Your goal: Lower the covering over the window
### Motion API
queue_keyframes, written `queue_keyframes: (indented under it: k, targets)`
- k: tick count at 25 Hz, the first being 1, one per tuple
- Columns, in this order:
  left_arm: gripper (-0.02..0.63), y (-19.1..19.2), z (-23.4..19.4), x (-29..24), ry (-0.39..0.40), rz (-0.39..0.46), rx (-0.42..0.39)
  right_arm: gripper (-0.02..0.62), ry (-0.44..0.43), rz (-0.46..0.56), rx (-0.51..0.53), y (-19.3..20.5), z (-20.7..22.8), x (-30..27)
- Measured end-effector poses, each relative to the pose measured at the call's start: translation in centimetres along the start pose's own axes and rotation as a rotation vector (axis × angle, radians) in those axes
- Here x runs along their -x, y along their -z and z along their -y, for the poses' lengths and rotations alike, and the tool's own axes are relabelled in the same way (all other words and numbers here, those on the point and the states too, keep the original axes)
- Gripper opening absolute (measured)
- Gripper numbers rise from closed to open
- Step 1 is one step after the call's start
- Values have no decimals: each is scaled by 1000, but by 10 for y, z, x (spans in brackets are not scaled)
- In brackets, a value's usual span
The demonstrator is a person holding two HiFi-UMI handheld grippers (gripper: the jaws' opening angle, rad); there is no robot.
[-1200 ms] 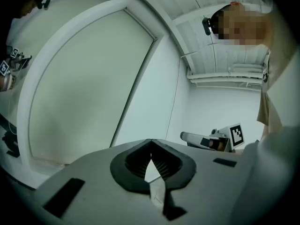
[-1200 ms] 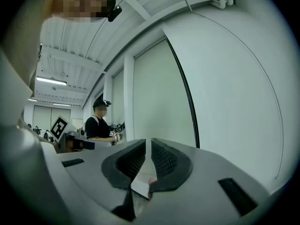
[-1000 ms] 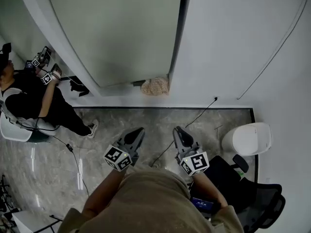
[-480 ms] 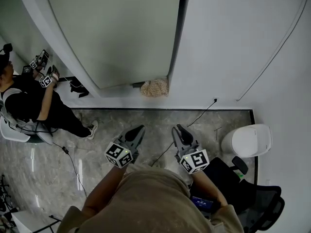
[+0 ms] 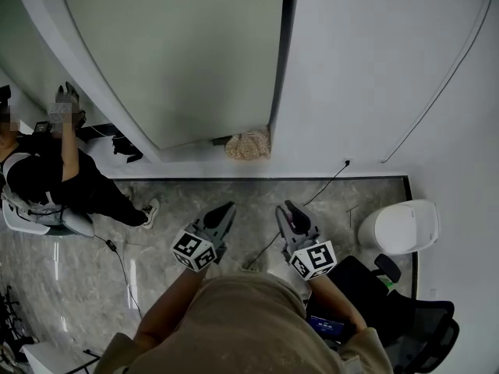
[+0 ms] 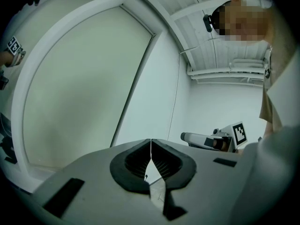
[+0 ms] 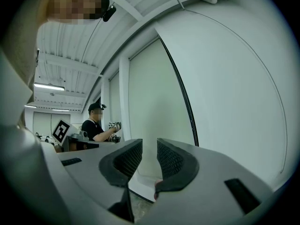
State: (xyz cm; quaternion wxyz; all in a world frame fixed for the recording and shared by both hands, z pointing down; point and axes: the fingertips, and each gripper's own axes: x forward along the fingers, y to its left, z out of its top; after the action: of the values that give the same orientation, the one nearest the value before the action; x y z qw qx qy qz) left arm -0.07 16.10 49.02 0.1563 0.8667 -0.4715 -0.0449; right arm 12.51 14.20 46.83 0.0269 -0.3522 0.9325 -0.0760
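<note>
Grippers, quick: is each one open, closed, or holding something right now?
Left gripper: closed, nothing between its jaws.
Right gripper: open and empty; its jaws have just been opening.

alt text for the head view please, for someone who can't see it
Seen from above, a person holds a left claw, shut, and a right claw, empty with its jaws just opening, level toward a pale window blind that reaches the sill. Another person sits at left, and a white bin stands at right on the grey floor.

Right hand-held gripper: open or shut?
Open: the right hand-held gripper shows a clear gap between empty jaws, which have just been opening.
</note>
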Motion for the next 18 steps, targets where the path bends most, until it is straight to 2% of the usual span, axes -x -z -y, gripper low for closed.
queue_keyframes:
  k: [6, 11, 18]
  targets:
    - [18, -3, -17, -12, 27, -19, 16, 83, 21, 13, -11, -1, 9, -22]
    - [18, -15, -48, -32, 63, -34, 29, 83, 41, 15, -11, -4, 19, -55]
    - [18, -36, -97, -67, 126, -65, 29, 83, 112, 5, -4, -14, 40, -102]
